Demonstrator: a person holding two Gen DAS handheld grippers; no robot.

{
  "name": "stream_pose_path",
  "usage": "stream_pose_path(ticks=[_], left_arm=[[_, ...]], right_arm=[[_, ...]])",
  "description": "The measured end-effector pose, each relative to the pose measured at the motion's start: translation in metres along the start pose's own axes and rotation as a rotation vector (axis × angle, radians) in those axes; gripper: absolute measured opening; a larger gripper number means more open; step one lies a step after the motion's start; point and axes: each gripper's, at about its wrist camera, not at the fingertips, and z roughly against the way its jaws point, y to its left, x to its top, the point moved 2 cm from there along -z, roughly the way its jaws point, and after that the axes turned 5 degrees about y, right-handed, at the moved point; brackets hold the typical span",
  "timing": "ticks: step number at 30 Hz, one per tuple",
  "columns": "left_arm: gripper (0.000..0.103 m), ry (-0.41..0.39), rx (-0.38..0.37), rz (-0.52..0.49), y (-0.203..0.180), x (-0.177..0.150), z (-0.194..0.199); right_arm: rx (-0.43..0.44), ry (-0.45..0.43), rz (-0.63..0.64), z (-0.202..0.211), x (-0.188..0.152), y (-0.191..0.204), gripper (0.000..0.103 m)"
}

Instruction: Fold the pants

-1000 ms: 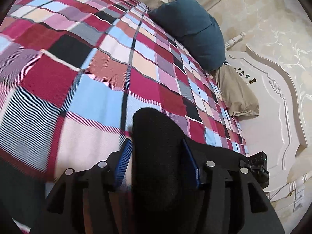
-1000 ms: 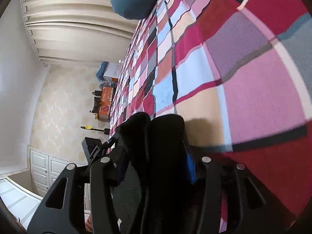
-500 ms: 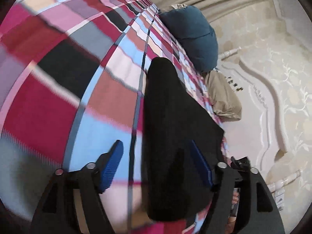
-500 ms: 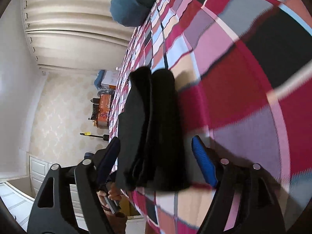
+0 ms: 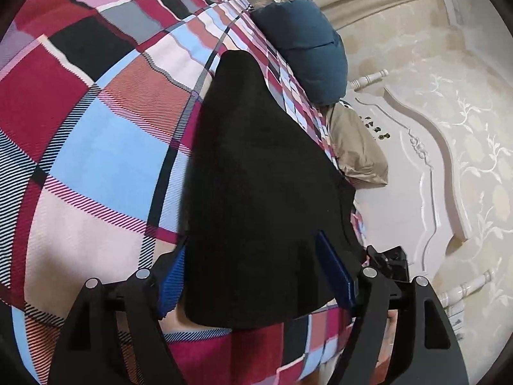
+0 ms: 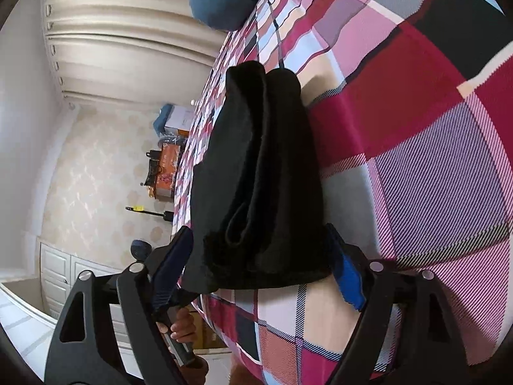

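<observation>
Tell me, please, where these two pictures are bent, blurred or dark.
Left wrist view: fisheye bends the plaid bedspread into a dome; the black pants show no detail. Right wrist view: same bending, curtain curved, pants folds visible; both sharp.

Matt black cloth pants [image 5: 256, 192], woven bedspread [image 5: 96, 122].

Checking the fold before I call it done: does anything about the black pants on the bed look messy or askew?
Slightly. In the right wrist view the folded black pants show uneven layers at the near end, one looping out loosely rather than lying flush. Otherwise the bundle rests flat on the plaid bedspread, between the open left gripper and right gripper.
</observation>
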Motion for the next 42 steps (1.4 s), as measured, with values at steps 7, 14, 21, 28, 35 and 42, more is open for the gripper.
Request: stream_pose_path(ticks=[7, 14, 21, 28, 35, 42], left_arm=[[0.056, -0.016, 0.137, -0.04, -0.005, -0.005, -0.004], [0.049, -0.017, 0.175, -0.049, -0.008, -0.007, -0.001], [0.045, -0.016, 0.181, -0.048, -0.01, -0.008, 0.0], [0.041, -0.015, 0.193, -0.057, -0.015, -0.008, 0.002], [0.04, -0.01, 0.212, -0.075, -0.021, -0.01, 0.005], [0.039, -0.003, 0.215, -0.079, -0.02, -0.013, 0.007]], right_arm=[[-0.045, 0.015, -0.011, 0.002, -0.001, -0.01, 0.041], [-0.003, -0.001, -0.033, 0.007, -0.005, -0.009, 0.034], [0.005, -0.013, -0.041, 0.014, -0.007, -0.012, 0.032], [0.011, -0.023, -0.039, 0.02, -0.009, -0.01, 0.031], [0.019, -0.028, -0.043, 0.022, -0.011, -0.005, 0.031], [0.024, -0.025, -0.047, 0.02, -0.016, -0.005, 0.031]])
